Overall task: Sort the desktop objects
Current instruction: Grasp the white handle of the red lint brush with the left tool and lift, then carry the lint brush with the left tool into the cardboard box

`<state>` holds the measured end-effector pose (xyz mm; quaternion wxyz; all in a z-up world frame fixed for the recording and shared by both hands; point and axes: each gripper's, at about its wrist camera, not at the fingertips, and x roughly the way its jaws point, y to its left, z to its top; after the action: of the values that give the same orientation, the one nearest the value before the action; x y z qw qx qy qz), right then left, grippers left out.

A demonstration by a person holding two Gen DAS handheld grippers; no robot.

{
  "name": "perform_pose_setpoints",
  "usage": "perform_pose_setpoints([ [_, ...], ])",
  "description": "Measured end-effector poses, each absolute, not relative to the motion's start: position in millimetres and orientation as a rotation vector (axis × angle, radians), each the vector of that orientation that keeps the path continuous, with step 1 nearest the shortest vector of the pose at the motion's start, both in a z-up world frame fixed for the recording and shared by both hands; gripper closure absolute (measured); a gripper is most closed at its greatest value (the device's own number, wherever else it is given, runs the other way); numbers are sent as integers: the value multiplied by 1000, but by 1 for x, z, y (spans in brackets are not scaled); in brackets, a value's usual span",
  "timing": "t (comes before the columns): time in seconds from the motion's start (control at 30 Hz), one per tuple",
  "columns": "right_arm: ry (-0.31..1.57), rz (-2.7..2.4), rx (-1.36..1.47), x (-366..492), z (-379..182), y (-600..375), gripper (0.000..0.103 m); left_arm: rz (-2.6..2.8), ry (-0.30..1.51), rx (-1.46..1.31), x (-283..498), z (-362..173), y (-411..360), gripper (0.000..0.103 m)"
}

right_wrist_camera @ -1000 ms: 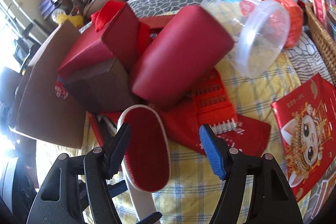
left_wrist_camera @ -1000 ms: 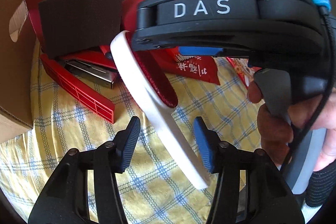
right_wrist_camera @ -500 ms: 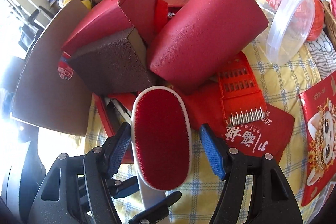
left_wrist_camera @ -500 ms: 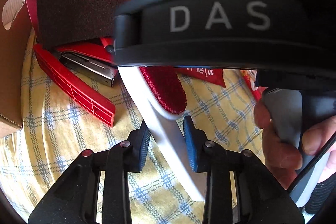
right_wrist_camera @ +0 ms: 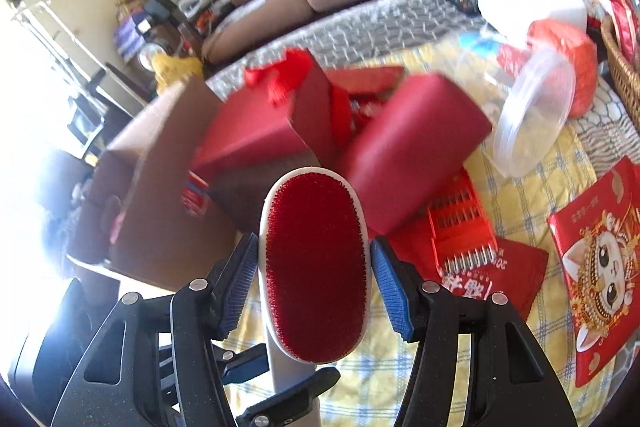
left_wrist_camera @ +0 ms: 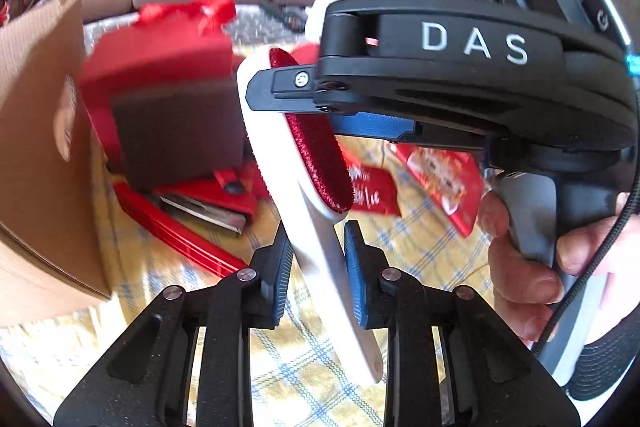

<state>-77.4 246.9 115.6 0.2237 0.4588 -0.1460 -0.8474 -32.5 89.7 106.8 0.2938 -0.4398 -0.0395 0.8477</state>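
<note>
A lint brush (left_wrist_camera: 280, 147) with a white handle and a red velvet pad (right_wrist_camera: 316, 267) hangs in the air above the yellow checked cloth (left_wrist_camera: 420, 247). My left gripper (left_wrist_camera: 317, 233) has the white handle between its blue pads; its jaws are closing and both pads press on it. My right gripper (right_wrist_camera: 314, 243) straddles the oval brush head from the other end, jaws closing, pads against the white rim on both sides. Its black body marked DAS (left_wrist_camera: 472, 47), held by a hand (left_wrist_camera: 520, 267), fills the upper right of the left wrist view. The left fingers (right_wrist_camera: 248, 361) show under the brush.
A cardboard box (left_wrist_camera: 36, 147) stands at the left. Behind the brush lie red gift boxes (right_wrist_camera: 408, 147), a dark brown block (left_wrist_camera: 176, 139) and a red slotted tray (right_wrist_camera: 460, 223). A clear plastic tub (right_wrist_camera: 532, 115), a red cat envelope (right_wrist_camera: 600, 267) and a wicker basket (right_wrist_camera: 624, 67) are at the right.
Both grippers have narrowed onto the brush, the left on the handle, the right on the head. The brush has risen off the cloth with them, and the sofa has come into view.
</note>
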Motion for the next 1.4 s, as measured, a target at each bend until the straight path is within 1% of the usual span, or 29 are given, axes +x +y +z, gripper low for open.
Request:
perform_pose_setpoints([
  [0.27, -485, -2366, 1053, -76, 154, 221, 43, 2362, -112, -1038, -33, 136, 69, 82],
  [0.57, -597, -2323, 781, -70, 193, 179, 43, 2474, -224, -886, -32, 180, -13, 85],
  [0.73, -587, -2288, 640, -62, 213, 143, 43, 2511, -313, -817, -32, 192, -54, 85],
  [0.8, -580, -2275, 607, -59, 217, 130, 43, 2530, -336, -805, -34, 193, -68, 88],
  [0.83, -583, -2250, 591, -59, 219, 122, 46, 2541, -347, -806, -36, 193, -78, 88],
  [0.87, -590, -2211, 587, -59, 219, 115, 50, 2548, -365, -809, -40, 192, -83, 88],
  [0.93, -577, -2193, 587, -56, 218, 99, 50, 2543, -432, -829, -48, 190, -97, 89],
  [1.03, -447, -2237, 626, -52, 213, 70, 52, 2558, -480, -854, -61, 185, -115, 89],
  [1.1, -418, -2232, 669, -54, 204, 58, 53, 2574, -489, -865, -68, 181, -116, 90],
  [1.27, -458, -2228, 754, -65, 185, 57, 53, 2562, -619, -970, -91, 164, -135, 89],
  [1.33, -507, -2221, 783, -71, 179, 66, 53, 2574, -633, -1016, -92, 156, -138, 88],
  [1.4, -539, -2224, 813, -75, 174, 75, 53, 2552, -673, -1031, -93, 148, -140, 91],
])
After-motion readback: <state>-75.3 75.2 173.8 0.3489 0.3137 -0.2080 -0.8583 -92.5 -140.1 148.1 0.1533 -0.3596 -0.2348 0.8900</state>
